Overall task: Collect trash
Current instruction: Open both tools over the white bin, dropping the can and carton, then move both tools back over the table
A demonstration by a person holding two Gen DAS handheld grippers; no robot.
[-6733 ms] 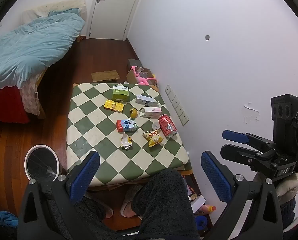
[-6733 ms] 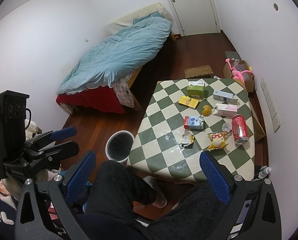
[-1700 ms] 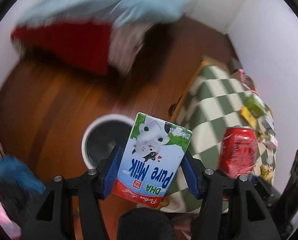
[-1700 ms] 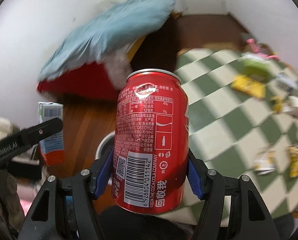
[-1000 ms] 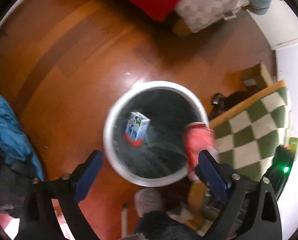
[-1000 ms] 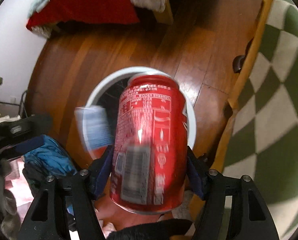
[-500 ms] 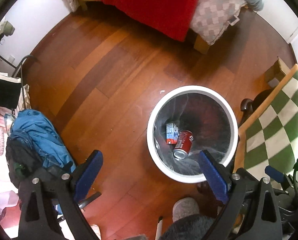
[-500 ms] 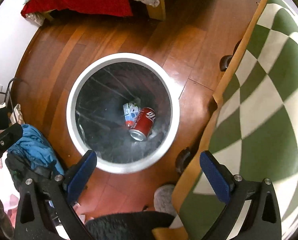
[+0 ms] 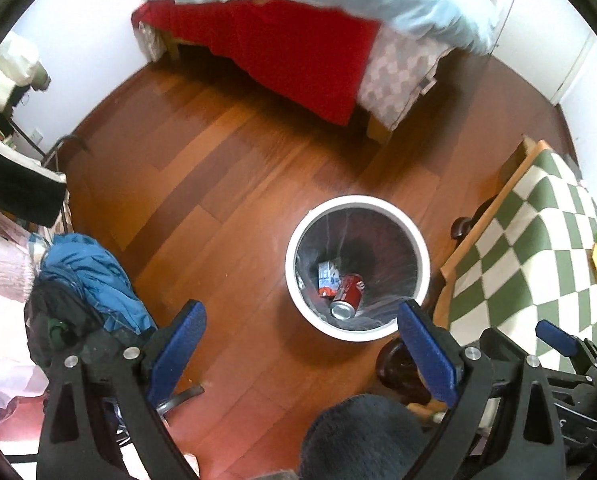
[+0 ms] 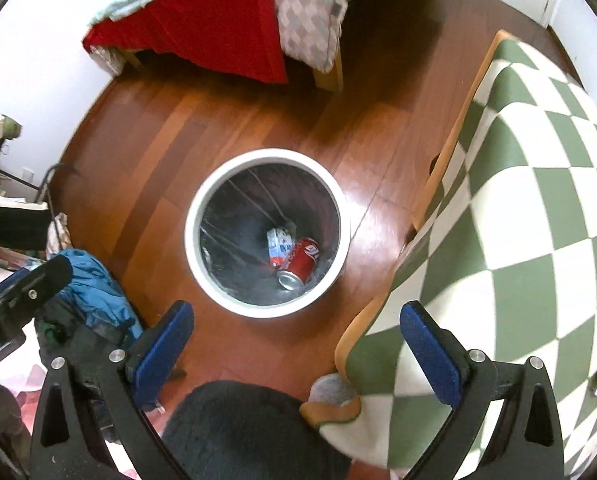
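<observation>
We hold the left gripper [image 9: 302,348] and right gripper [image 10: 296,350] spread wide, nothing between their pads. The red soda can [image 10: 299,262] and milk carton [image 10: 278,245] lie touching in the white trash bin [image 10: 214,292], carton at the can's ten o'clock.

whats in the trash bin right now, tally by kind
red soda can: 1
milk carton: 1
total: 2 things, both lying at the bottom of the white trash bin, the can resting against the carton
</observation>
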